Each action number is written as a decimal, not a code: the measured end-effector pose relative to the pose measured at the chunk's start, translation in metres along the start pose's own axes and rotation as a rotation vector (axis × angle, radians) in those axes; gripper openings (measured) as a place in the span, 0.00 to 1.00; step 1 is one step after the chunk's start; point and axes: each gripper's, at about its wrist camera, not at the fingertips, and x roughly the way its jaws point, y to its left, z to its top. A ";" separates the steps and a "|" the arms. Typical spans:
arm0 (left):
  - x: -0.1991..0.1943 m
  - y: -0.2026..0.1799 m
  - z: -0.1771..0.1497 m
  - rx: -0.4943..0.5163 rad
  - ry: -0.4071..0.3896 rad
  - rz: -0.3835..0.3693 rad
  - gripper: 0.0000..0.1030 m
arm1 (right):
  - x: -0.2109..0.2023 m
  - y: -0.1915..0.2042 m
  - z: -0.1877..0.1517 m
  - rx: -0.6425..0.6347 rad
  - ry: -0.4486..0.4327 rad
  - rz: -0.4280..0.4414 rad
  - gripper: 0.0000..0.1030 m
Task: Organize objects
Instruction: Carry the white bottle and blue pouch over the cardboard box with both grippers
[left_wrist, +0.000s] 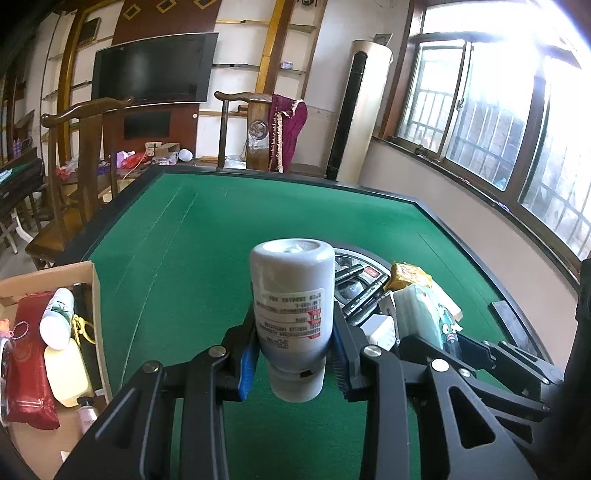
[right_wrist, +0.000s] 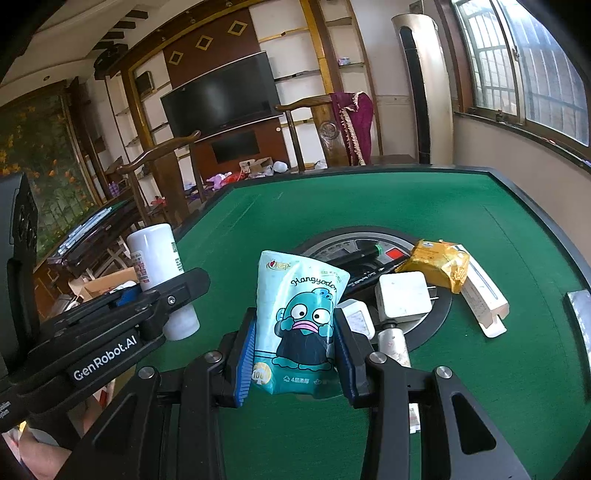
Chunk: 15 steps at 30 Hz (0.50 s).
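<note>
Matt green felt covers the tabletop (left_wrist: 207, 236). A smooth, glossy plastic bottle (left_wrist: 290, 295), a shiny tissue pack (right_wrist: 299, 325) and a cardboard box (left_wrist: 96, 295) are seen.

Our left gripper (left_wrist: 293, 363) and right gripper (right_wrist: 295, 363) share one build: matte black linkage arms with silver round screws at the pivots and ribbed blue pads (right_wrist: 246, 363). White "GenRobot.AI" lettering marks one arm's side.

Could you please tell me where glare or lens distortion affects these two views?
Left wrist view: the window blows out white at upper right, and the table edge bows. Right wrist view: milder window glare; black corners; the tissue pack stays sharp.
</note>
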 end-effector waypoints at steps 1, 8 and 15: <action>0.000 0.001 0.000 0.001 -0.001 0.003 0.32 | 0.000 0.001 0.000 -0.001 -0.001 0.004 0.40; -0.011 0.008 -0.005 0.000 -0.023 0.038 0.32 | -0.003 0.007 -0.002 -0.013 -0.003 0.024 0.40; -0.021 0.016 -0.012 -0.001 -0.036 0.061 0.32 | -0.003 0.013 -0.007 -0.033 0.003 0.038 0.40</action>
